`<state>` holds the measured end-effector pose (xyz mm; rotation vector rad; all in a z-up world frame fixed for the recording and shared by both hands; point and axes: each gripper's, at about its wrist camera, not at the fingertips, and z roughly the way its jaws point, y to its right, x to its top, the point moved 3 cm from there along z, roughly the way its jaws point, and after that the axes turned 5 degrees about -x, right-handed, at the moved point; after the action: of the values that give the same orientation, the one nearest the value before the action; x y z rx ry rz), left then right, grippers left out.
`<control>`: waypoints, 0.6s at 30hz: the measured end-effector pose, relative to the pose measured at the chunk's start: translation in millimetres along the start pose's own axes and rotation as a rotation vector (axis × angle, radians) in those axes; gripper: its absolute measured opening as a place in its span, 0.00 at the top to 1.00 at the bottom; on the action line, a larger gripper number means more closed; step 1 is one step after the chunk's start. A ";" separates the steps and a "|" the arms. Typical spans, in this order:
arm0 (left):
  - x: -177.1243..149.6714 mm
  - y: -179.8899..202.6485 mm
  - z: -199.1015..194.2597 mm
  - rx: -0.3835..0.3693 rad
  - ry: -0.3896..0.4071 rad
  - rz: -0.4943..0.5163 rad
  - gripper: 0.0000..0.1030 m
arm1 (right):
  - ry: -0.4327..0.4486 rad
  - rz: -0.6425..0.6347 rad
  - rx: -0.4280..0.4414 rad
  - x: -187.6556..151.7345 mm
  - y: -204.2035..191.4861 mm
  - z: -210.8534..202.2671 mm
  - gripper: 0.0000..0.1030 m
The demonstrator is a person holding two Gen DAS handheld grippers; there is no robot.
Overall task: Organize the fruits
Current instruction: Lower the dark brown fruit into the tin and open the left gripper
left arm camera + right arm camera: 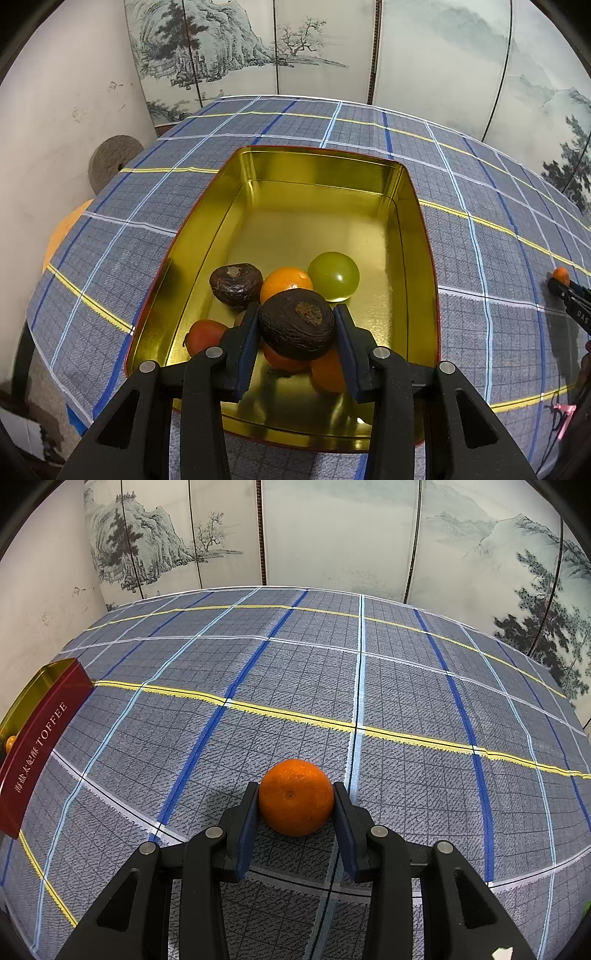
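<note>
My left gripper is shut on a dark brown wrinkled fruit and holds it over the near end of a gold tin with red sides. In the tin lie a second brown fruit, an orange, a green fruit, a red fruit and more orange ones partly hidden under the held fruit. My right gripper is shut on an orange low over the plaid tablecloth. The right gripper with its orange also shows in the left wrist view. The tin's red side marked TOFFEE is in the right wrist view.
A blue-grey plaid tablecloth covers the table. A painted folding screen stands behind the far edge. A grey round disc and an orange round object sit off the table's left side.
</note>
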<state>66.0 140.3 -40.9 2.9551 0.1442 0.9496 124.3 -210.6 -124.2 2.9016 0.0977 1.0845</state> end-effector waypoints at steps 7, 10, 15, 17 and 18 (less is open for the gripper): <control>1.9 2.2 0.7 0.005 -0.003 0.010 0.61 | 0.000 0.000 0.000 0.0 0.0 0.0 0.65; 2.0 2.5 0.8 -0.002 -0.003 0.009 0.60 | 0.000 0.001 0.000 0.0 0.1 0.0 0.66; 2.2 2.3 1.6 -0.003 -0.003 0.013 0.60 | 0.001 0.002 -0.001 -0.1 0.3 -0.4 0.66; 2.7 2.7 1.9 -0.003 -0.003 0.014 0.60 | 0.001 0.002 -0.001 0.0 0.4 -0.3 0.67; 2.1 2.2 1.5 -0.003 -0.003 0.015 0.60 | 0.002 0.003 -0.001 0.0 0.6 -0.5 0.67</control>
<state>68.7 138.3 -40.8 2.9595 0.1201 0.9464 124.0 -211.2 -123.8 2.9008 0.0933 1.0876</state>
